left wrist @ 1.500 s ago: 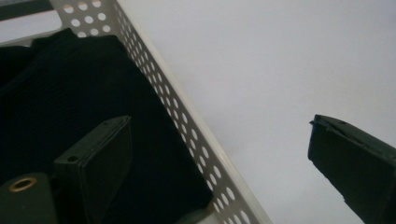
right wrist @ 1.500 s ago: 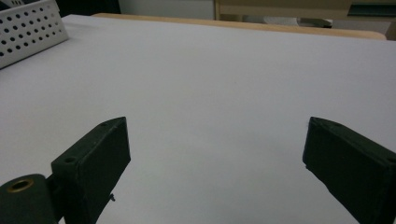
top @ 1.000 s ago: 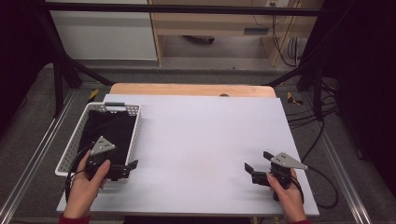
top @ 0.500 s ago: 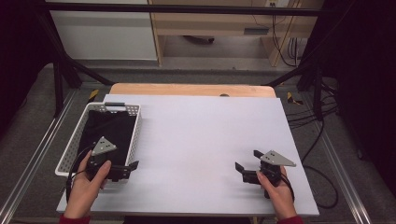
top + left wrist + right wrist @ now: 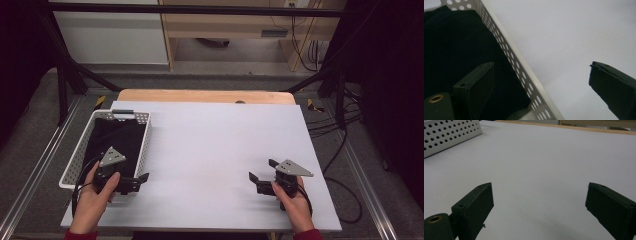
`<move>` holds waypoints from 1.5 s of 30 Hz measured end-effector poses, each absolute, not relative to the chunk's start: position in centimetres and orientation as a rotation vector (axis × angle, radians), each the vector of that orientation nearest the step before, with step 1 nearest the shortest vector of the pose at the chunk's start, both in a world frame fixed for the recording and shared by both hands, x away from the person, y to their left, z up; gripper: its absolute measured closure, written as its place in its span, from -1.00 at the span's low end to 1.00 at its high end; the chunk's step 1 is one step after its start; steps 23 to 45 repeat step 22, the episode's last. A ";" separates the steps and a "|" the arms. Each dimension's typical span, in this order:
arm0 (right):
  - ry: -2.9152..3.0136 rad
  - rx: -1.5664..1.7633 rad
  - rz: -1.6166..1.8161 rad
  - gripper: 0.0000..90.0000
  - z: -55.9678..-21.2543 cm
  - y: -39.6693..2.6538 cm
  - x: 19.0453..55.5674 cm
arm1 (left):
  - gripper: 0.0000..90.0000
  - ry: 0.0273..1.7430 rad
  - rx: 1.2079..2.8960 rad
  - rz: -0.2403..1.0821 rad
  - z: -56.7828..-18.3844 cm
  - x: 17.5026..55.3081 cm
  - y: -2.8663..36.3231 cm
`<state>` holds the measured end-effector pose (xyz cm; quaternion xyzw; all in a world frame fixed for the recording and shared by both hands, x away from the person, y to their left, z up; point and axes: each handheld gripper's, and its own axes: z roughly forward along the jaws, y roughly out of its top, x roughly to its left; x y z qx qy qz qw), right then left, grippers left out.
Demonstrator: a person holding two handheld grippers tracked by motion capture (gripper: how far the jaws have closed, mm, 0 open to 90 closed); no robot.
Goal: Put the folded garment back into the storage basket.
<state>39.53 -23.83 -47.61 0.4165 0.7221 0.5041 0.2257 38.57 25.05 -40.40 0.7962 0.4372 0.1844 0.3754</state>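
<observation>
jaws of both grippers gape empty over white table (image 5: 210, 145), perforated basket (image 5: 145, 140) at left.

A white perforated basket (image 5: 142, 150) sits at the left edge of the bench, its long side running away from the person, a dark handle on its far rim. Inside lies a black knitted cloth (image 5: 115, 140), crumpled flat, covering the floor up to the near wall.

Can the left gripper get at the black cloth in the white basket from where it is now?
Probably yes. The left gripper is open at the basket's near corner, straddling its wall, and the black cloth lies uncovered in the open-topped basket.
</observation>
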 end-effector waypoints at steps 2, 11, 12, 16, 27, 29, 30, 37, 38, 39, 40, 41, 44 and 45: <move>1.981 1.149 1.381 -0.86 -47.6 -23.7 39.5 | -0.85 1.119 2.032 0.479 -40.4 38.6 25.0; 1.993 1.127 1.409 -0.85 -47.4 -22.9 39.5 | -0.85 1.109 2.028 0.497 -40.6 38.7 25.0; 1.991 1.121 1.417 -0.85 -47.3 -22.8 39.5 | -0.85 1.110 2.024 0.498 -40.6 38.7 25.0; 1.994 1.091 1.443 -0.84 -47.1 -22.2 39.6 | -0.85 1.103 2.009 0.495 -40.6 38.8 25.1; 2.009 1.057 1.445 -0.84 -47.1 -21.8 39.5 | -0.84 1.107 1.987 0.481 -40.8 38.9 25.4; 2.009 1.057 1.445 -0.84 -47.1 -21.8 39.5 | -0.84 1.107 1.987 0.481 -40.8 38.9 25.4; 2.009 1.057 1.445 -0.84 -47.1 -21.8 39.5 | -0.84 1.107 1.987 0.481 -40.8 38.9 25.4; 2.009 1.057 1.445 -0.84 -47.1 -21.8 39.5 | -0.84 1.107 1.987 0.481 -40.8 38.9 25.4; 2.009 1.057 1.445 -0.84 -47.1 -21.8 39.5 | -0.84 1.107 1.987 0.481 -40.8 38.9 25.4; 2.009 1.057 1.445 -0.84 -47.1 -21.8 39.5 | -0.84 1.107 1.987 0.481 -40.8 38.9 25.4; 2.009 1.057 1.445 -0.84 -47.1 -21.8 39.5 | -0.84 1.107 1.987 0.481 -40.8 38.9 25.4; 2.009 1.057 1.445 -0.84 -47.1 -21.8 39.5 | -0.84 1.107 1.987 0.481 -40.8 38.9 25.4; 2.009 1.057 1.445 -0.84 -47.1 -21.8 39.5 | -0.84 1.107 1.987 0.481 -40.8 38.9 25.4; 2.009 1.057 1.445 -0.84 -47.1 -21.8 39.5 | -0.84 1.107 1.987 0.481 -40.8 38.9 25.4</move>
